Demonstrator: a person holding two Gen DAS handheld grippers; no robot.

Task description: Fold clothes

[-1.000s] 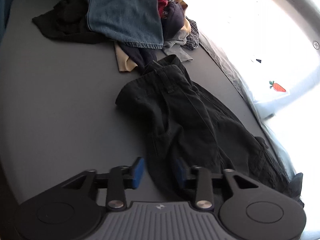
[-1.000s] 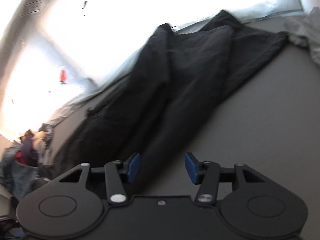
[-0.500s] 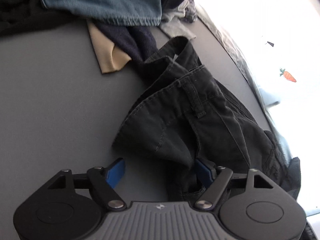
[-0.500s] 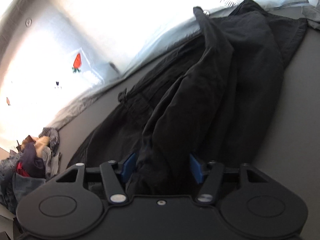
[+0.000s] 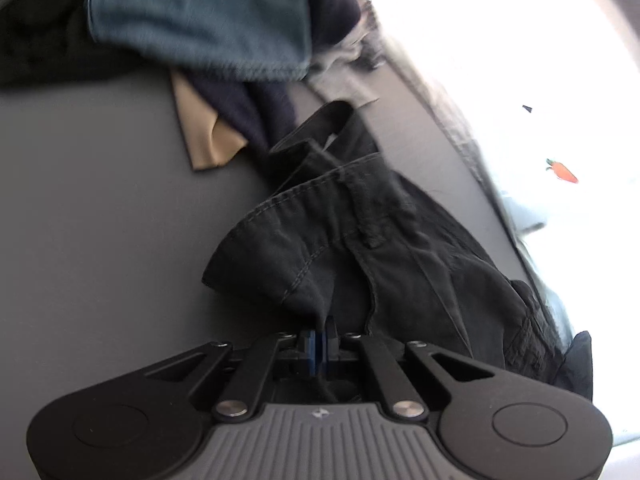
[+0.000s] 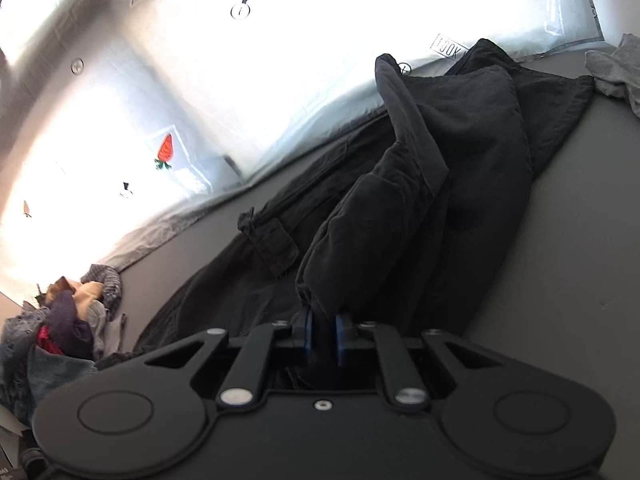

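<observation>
Black trousers (image 5: 400, 264) lie on the grey table (image 5: 100, 220), waistband toward the clothes pile. My left gripper (image 5: 319, 340) is shut on the near corner of the waistband, lifting a fold of it. In the right wrist view the trousers (image 6: 460, 184) stretch away along the table, and my right gripper (image 6: 322, 334) is shut on a bunched ridge of a trouser leg. The cloth pulls up into a ridge from the pinch.
A pile of clothes (image 5: 208, 20) with blue jeans, a tan piece and dark items sits at the far end of the table; it also shows in the right wrist view (image 6: 60, 320). A grey garment (image 6: 616, 68) lies beyond the trouser hems. A bright white carrot-print sheet (image 6: 168, 152) borders the table.
Both grippers were open and moved in over the trousers; both have now shut on the cloth, left on the waistband corner, right on the leg, raising folds.
</observation>
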